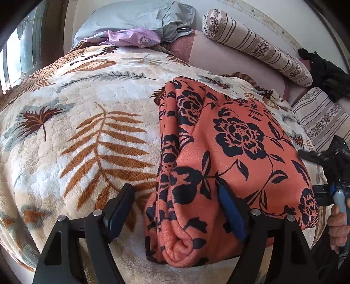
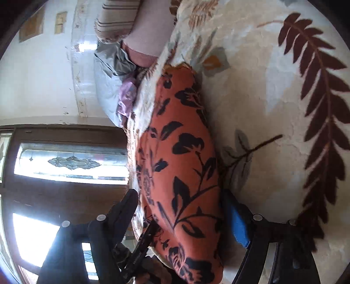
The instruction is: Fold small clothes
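Note:
An orange garment with black flowers (image 1: pixel 229 153) lies folded in a long thick bundle on a cream leaf-print blanket (image 1: pixel 87 122). My left gripper (image 1: pixel 177 196) is open, its jaws wide apart on either side of the bundle's near end, not pinching it. In the right wrist view the same garment (image 2: pixel 181 166) runs lengthwise between my right gripper's (image 2: pixel 181 209) open jaws; the view is rolled sideways. The right gripper and the hand holding it show at the right edge of the left wrist view (image 1: pixel 334 174).
A grey pillow (image 1: pixel 135 19) and a purple floral cloth (image 1: pixel 131 38) lie at the head of the bed. A striped bolster (image 1: pixel 258 45) and striped cushion (image 1: pixel 321 113) sit at the right. Dark clothing (image 1: pixel 323 70) lies far right. A window (image 2: pixel 70 161) is beside the bed.

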Demonstrator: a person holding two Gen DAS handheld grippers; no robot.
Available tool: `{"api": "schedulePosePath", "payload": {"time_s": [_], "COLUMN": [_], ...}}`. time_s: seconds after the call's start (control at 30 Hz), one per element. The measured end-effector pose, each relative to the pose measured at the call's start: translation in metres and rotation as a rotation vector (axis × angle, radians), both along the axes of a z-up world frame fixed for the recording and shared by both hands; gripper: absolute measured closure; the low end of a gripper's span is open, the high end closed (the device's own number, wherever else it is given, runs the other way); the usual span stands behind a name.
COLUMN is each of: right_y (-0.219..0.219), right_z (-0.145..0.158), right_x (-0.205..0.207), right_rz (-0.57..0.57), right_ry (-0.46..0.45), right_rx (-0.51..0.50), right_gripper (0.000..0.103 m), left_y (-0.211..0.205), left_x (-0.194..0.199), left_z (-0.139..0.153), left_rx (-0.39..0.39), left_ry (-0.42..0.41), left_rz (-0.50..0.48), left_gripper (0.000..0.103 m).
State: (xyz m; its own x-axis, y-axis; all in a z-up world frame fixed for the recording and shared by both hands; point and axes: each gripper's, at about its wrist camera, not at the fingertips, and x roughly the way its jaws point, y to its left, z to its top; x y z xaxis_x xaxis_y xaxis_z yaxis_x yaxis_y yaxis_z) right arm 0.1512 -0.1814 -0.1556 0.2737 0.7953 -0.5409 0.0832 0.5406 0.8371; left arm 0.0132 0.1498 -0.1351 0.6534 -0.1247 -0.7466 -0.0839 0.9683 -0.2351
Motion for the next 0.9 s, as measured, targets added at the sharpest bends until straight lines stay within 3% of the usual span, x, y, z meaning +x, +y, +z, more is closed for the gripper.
{"api": "schedulePosePath", "payload": {"time_s": [0.03,0.07,0.13,0.17,0.23,0.3,0.4,0.47,0.57,0.6,0.63,0.7,0.77,0.83,0.9], "right_y": [0.009,0.017,0.029,0.033,0.019,0.0,-0.017,-0.022,-0.01,-0.009,-0.001,0.02,0.029,0.023,0.008], "right_z": [0.015,0.031,0.05,0.044,0.023,0.019,0.027,0.028,0.008,0.002,0.009,0.041,0.046,0.034,0.027], "right_x": [-0.004,-0.01,-0.022,-0.021,-0.014,-0.012,-0.007,0.005,0.037,0.039,0.038,0.024,0.018,0.026,0.025], "right_rz": [0.024,0.045,0.08,0.106,0.075,0.002,-0.066,-0.104,-0.087,-0.076,-0.058,-0.013,0.028,0.022,-0.037], "right_ry": [-0.061,-0.127,-0.226,-0.216,-0.13,-0.073,-0.098,-0.096,-0.041,-0.021,-0.051,-0.215,-0.265,-0.207,-0.149], "right_rx": [-0.089,-0.18,-0.333,-0.376,-0.291,-0.174,-0.025,0.001,-0.003,-0.012,-0.065,-0.272,-0.385,-0.377,-0.311], "right_gripper": [0.061,0.066,0.067,0.067,0.061,0.04,0.031,0.021,0.022,0.03,0.078,0.077,0.077,0.072,0.053], "left_y": [0.0,0.001,0.0,-0.001,-0.002,0.0,-0.001,-0.001,-0.001,-0.001,-0.001,0.0,0.0,0.001,0.009], "left_x": [-0.001,-0.001,-0.002,-0.001,-0.001,-0.002,-0.002,-0.001,-0.001,-0.002,-0.002,-0.001,-0.001,0.0,0.001], "left_z": [0.0,0.0,0.0,0.0,0.0,0.0,0.0,0.001,0.001,0.001,0.0,0.0,0.0,0.006,0.017], "left_rx": [-0.002,-0.006,-0.002,0.002,0.007,-0.002,-0.003,0.0,-0.004,-0.003,-0.003,-0.007,-0.013,-0.037,-0.123], "left_ry": [0.0,-0.001,-0.003,-0.003,-0.005,-0.005,-0.005,-0.006,-0.005,-0.006,-0.005,-0.005,-0.003,0.011,0.024], "left_rz": [0.0,0.0,-0.002,-0.003,-0.005,-0.007,-0.006,-0.005,-0.006,-0.006,-0.006,-0.005,-0.003,0.001,-0.004], "left_gripper": [0.022,0.022,0.022,0.022,0.021,0.021,0.021,0.02,0.02,0.02,0.02,0.02,0.02,0.021,0.021]}}
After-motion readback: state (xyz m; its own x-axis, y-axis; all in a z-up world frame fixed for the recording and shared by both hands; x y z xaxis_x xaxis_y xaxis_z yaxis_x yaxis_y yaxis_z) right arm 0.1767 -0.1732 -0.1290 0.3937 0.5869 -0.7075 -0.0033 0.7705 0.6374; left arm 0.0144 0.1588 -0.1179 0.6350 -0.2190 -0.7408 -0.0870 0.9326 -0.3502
